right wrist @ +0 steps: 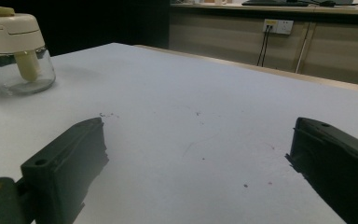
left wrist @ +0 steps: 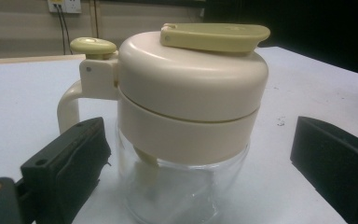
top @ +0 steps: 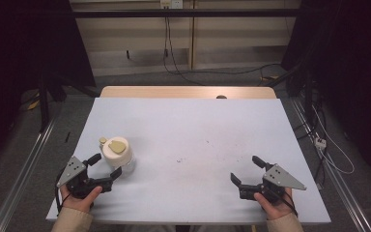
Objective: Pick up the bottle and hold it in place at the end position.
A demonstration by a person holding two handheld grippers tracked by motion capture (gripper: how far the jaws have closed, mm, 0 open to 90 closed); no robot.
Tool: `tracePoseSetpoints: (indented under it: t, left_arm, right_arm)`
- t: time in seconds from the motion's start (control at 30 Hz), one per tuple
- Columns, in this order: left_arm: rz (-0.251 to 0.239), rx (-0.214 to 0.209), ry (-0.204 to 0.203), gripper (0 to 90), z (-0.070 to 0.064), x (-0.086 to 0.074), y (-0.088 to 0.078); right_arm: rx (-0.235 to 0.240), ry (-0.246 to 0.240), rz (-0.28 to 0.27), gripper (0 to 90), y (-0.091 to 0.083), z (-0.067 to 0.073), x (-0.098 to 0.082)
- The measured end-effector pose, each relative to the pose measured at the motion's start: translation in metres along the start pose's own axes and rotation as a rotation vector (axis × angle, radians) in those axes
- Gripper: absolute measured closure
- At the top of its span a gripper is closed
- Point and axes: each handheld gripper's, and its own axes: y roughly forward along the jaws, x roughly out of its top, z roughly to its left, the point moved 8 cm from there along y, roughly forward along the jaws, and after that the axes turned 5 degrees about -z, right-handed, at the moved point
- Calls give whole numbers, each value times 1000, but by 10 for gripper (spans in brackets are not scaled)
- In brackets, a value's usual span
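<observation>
Both jaws of the left gripper stand spread around the glass jar, probably for grasping; the right gripper waits open.

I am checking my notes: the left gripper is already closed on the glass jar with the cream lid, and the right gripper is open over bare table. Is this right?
Not quite. The left gripper is open around the glass jar: the left gripper view shows gaps between both jaws and the glass. The right gripper is indeed open over bare table.
</observation>
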Motion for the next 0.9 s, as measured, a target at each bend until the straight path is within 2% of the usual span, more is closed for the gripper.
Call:
tracePoseSetpoints:
  t: [0.3,0.4,0.67,0.8,0.9]
  left_arm:
    - [-2,3,3,34,0,1,0]
    - [13,8,3,34,1,-1,1]
    - [41,42,-7,33,7,-4,3]
    - [42,34,-11,31,7,-3,7]
    - [53,26,1,32,6,-3,10]
  right_arm:
    - [-1,6,-1,29,1,1,0]
    - [2,4,-8,30,1,1,1]
    - [6,3,-11,31,1,2,1]
    - [8,1,-11,31,1,3,1]
    - [11,-5,-11,33,1,3,2]
